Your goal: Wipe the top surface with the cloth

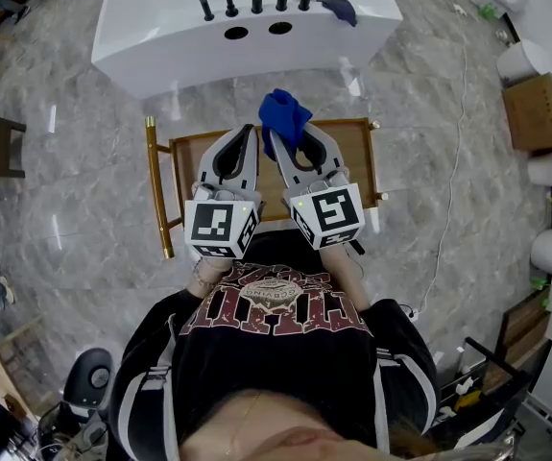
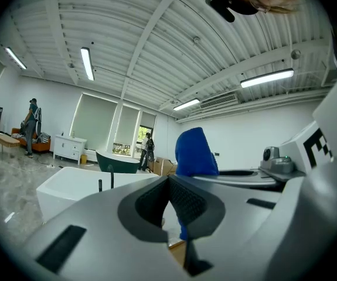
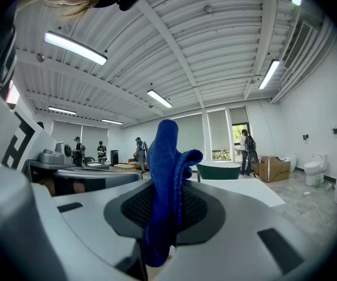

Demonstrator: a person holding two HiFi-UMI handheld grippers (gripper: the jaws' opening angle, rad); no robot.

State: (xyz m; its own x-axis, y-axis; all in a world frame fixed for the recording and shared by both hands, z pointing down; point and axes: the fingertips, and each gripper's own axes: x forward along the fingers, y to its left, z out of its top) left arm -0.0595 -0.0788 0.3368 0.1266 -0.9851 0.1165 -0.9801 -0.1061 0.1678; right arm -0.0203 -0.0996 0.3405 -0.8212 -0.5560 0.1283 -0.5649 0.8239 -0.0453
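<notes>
Blue cloth (image 1: 283, 113) held above the wooden table (image 1: 354, 146)
The right gripper (image 1: 290, 134) pinches the cloth in its jaws; the left gripper (image 1: 246, 133) is just beside it, jaws pressed together. A dark rag (image 1: 339, 9) lies on the white bathtub (image 1: 160, 41) rim.

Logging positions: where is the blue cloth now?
Head view, centre: the blue cloth is clamped in the right gripper, over the wooden trolley's far edge.

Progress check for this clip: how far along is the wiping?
Done: the right gripper is shut on the blue cloth. In hand: the cloth sticks up in the air above the wooden table, clear of it, beside the shut, empty left gripper. Left: all the wiping; the cloth is not yet on the tabletop.
</notes>
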